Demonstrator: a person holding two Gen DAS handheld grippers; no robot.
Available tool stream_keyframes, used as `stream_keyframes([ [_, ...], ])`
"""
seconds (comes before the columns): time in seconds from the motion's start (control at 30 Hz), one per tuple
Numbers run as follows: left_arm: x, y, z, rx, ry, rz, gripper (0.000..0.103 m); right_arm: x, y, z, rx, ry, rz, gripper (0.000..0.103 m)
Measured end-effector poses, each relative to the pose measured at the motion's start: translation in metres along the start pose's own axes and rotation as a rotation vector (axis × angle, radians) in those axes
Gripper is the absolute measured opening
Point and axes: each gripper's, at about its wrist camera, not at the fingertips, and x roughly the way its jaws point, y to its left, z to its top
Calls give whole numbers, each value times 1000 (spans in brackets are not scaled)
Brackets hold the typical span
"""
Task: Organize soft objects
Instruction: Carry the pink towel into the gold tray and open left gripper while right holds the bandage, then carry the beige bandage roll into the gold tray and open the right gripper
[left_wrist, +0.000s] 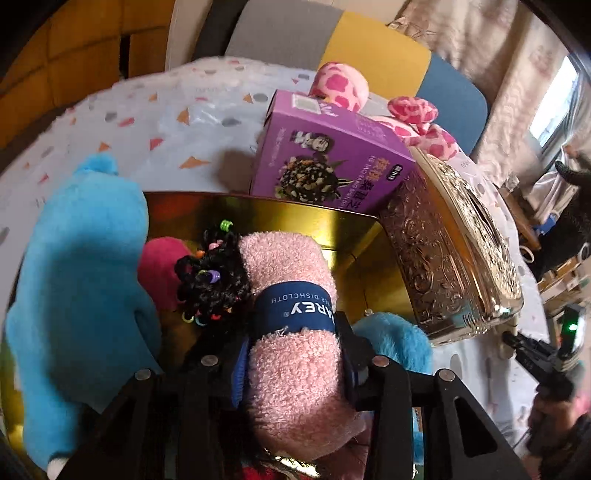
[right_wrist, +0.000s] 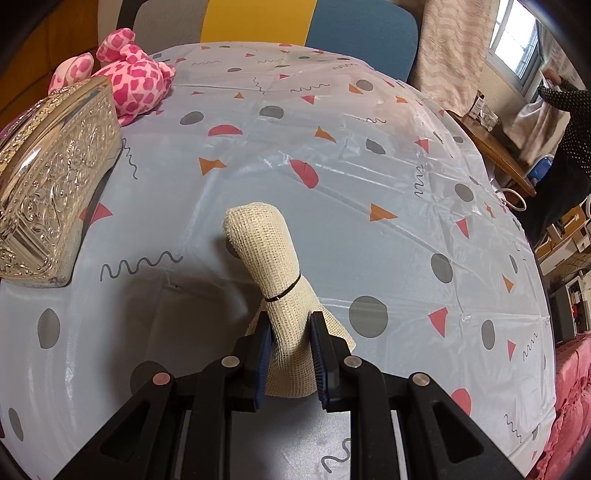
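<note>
Over the crowded gold tin (left_wrist: 258, 212), our left gripper (left_wrist: 293, 363) grasps the pink dishcloth roll (left_wrist: 291, 332), hemmed by a blue plush (left_wrist: 81, 280). Our right gripper (right_wrist: 290, 354) clenches a burlap bundle (right_wrist: 273, 266) above open tablecloth (right_wrist: 369, 147).

The gold box (left_wrist: 258, 218) is packed with soft toys, so little room is left inside. A purple carton (left_wrist: 332, 162) and the gold lid (right_wrist: 55, 177) crowd its sides. The desk (right_wrist: 369, 147) beyond lies wide and bare.
</note>
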Motion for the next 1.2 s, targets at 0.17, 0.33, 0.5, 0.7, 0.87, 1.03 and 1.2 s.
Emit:
stream_keyframes([
  [0.17,-14,-10,-12,70,-67,70,55,0,2,0,-8,-1,-5,20],
  [0.33,-31,-15,-22,108,-127,115,60,0,3,-1,-21,-3,-14,20],
  [0.5,-50,-21,-35,133,-187,143,65,0,5,-2,-36,-6,-28,20],
  [0.7,-71,-29,-48,155,-252,159,72,-1,4,-2,-33,-7,-28,20],
  [0.87,-88,-33,-56,159,-299,171,75,-1,4,-2,-25,-6,-22,19],
  [1.03,-95,-31,-61,152,-302,176,76,-1,6,-3,-30,-7,-27,19],
  [1.2,-100,-25,-66,142,-297,185,80,-1,5,-3,-30,-6,-28,19],
])
